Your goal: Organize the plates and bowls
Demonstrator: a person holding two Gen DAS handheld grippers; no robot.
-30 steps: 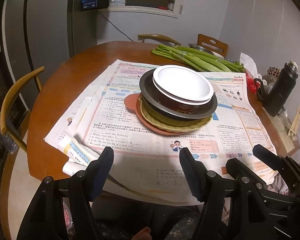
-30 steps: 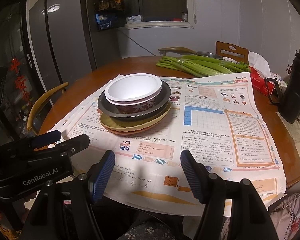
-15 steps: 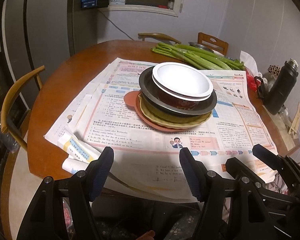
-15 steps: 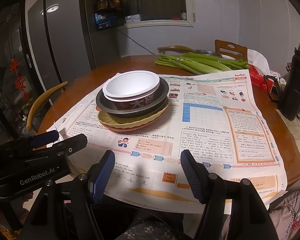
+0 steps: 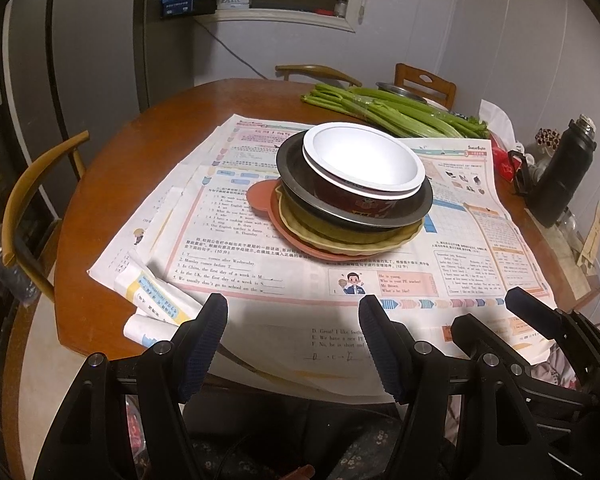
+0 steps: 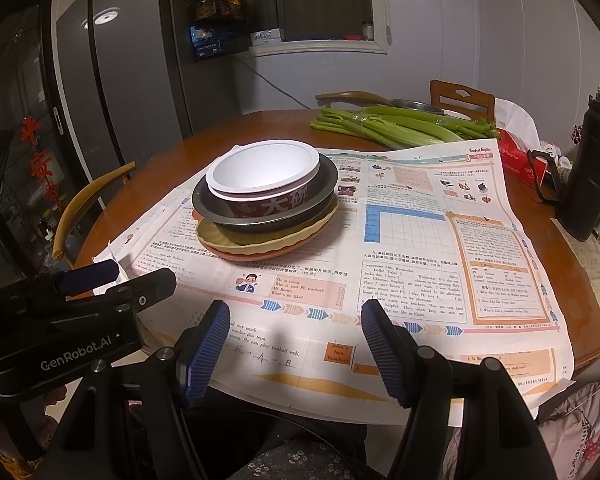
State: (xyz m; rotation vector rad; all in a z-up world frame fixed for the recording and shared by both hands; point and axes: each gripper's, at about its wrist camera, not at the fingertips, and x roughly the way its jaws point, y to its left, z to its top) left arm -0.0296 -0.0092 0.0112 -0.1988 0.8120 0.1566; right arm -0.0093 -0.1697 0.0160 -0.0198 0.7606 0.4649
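Note:
A stack of dishes stands on newspaper in the middle of the round table. On top is a white-lined red bowl (image 5: pixel 362 164) (image 6: pixel 262 172). Under it sit a dark grey metal dish (image 5: pixel 300 196) (image 6: pixel 268 222), a yellow scalloped plate (image 5: pixel 340 236) (image 6: pixel 236 242) and an orange plate (image 5: pixel 262 200) (image 6: pixel 256 257). My left gripper (image 5: pixel 292 312) is open and empty, at the near table edge short of the stack. My right gripper (image 6: pixel 294 316) is open and empty, near the table edge to the right of the stack. The right gripper's body shows in the left wrist view (image 5: pixel 540 320).
Newspaper sheets (image 6: pixel 420 240) cover the table (image 5: pixel 112 184). Celery stalks (image 6: pixel 400 126) lie at the back, with a metal dish (image 6: pixel 416 105) behind them. A black flask (image 6: pixel 592 168) and a red box (image 6: pixel 520 156) stand at the right. Chairs (image 5: pixel 32 192) surround the table. A fridge (image 6: pixel 112 92) stands at left.
Both grippers have drawn back slightly and risen; the stack looks a little farther away. Both stay open. The dishes have not moved.

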